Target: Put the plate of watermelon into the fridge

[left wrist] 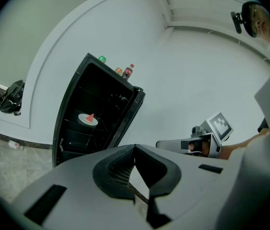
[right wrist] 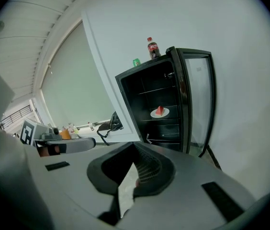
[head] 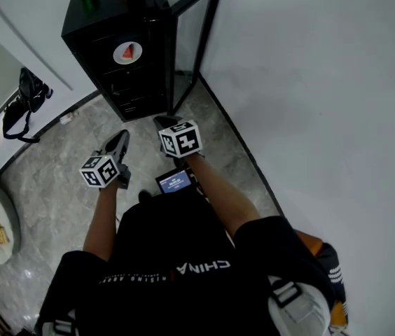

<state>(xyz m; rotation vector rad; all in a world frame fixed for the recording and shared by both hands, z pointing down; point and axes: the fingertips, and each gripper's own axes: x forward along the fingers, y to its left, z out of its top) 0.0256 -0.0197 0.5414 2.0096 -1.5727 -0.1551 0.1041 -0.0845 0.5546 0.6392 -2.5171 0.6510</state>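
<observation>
The small black fridge (head: 157,54) stands against the wall with its glass door (right wrist: 198,99) swung wide open toward the wall beside it. The plate of watermelon (head: 127,52) sits inside, on a middle shelf, about at the middle of that shelf, with one red slice on it. On the top of the fridge stand a cola bottle (right wrist: 152,48) near the door side and a green bottle (right wrist: 136,62) near the other edge.

The person stands well apart from the fridge, and grey marble floor (head: 64,201) lies between them. The left gripper (left wrist: 135,150) has its fingers pressed together and holds nothing. The right gripper (right wrist: 134,147) is just beside it, its fingers also together at the tips and empty. Both point toward the fridge opening.

To the left, a black bag (head: 21,103) lies by the wall, away from the fridge.
</observation>
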